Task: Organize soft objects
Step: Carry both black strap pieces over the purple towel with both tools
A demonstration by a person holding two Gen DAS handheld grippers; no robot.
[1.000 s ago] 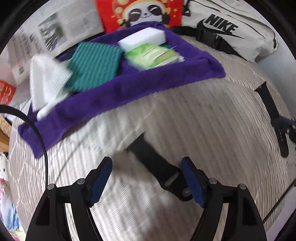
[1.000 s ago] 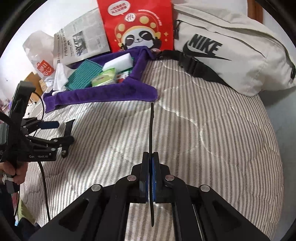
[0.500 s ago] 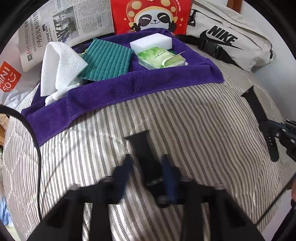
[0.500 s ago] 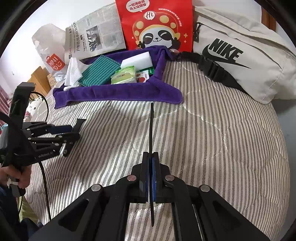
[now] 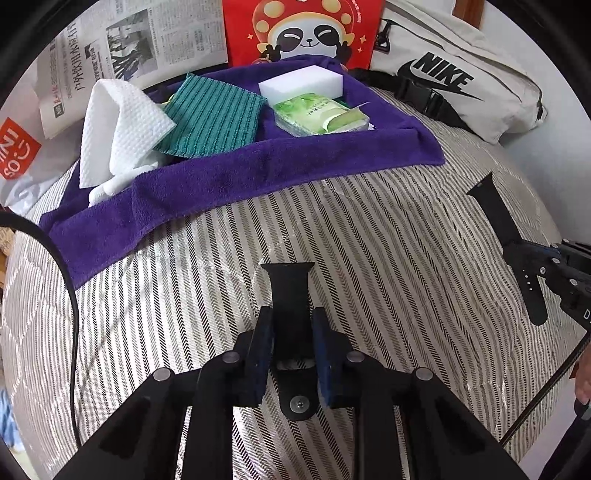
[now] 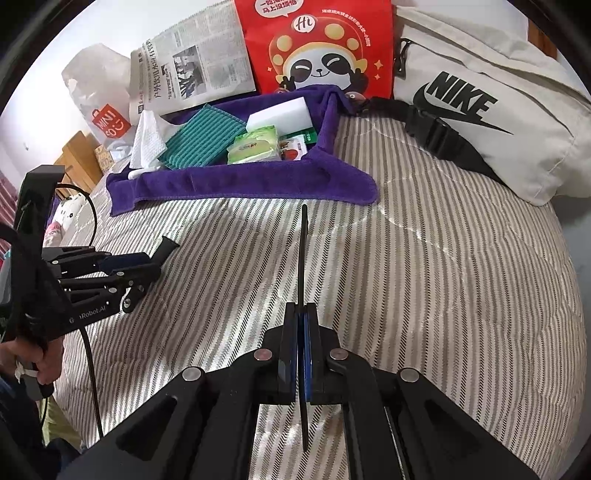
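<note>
- Your left gripper (image 5: 291,350) had its jaws nearly together, the blue pads (image 5: 263,354) pressing the two edges of a black strap piece (image 5: 290,295) near its stud end, with the flared end pointing out ahead over the striped quilt (image 5: 369,240).
- Your right gripper (image 6: 300,354) was fully closed on a second black strap (image 6: 303,258), pinched across its thin faces so that it showed edge-on; in the left wrist view the same strap (image 5: 495,218) showed as a long flat band with small holes near its lower end.
- Both pieces looked like light, flexible rubbery bands: no weight to fight, but likely to bend, droop or twist out of a loose pinch. You judged well if you took them near the middle or the thicker fitting end; a hold at the thin tail would probably let the rest flop.
- A grip across the edges, as on the left, may buckle the band, so a firm yet modest squeeze seemed wise.
- Beyond the jaws, at the far side of the quilt, lay the purple towel (image 5: 229,184), its sides turned up like a shallow tray.
- On it you had a white paper towel (image 5: 118,125), a teal ribbed cloth (image 5: 214,114), a white sponge block (image 5: 301,83) and a green tissue pack (image 5: 321,116), all close together.
- Behind stood a red panda bag (image 5: 303,29), a newspaper (image 5: 147,40) and a beige Nike pouch (image 5: 461,74).
- The towel looked to be the likely place for both straps.
</note>
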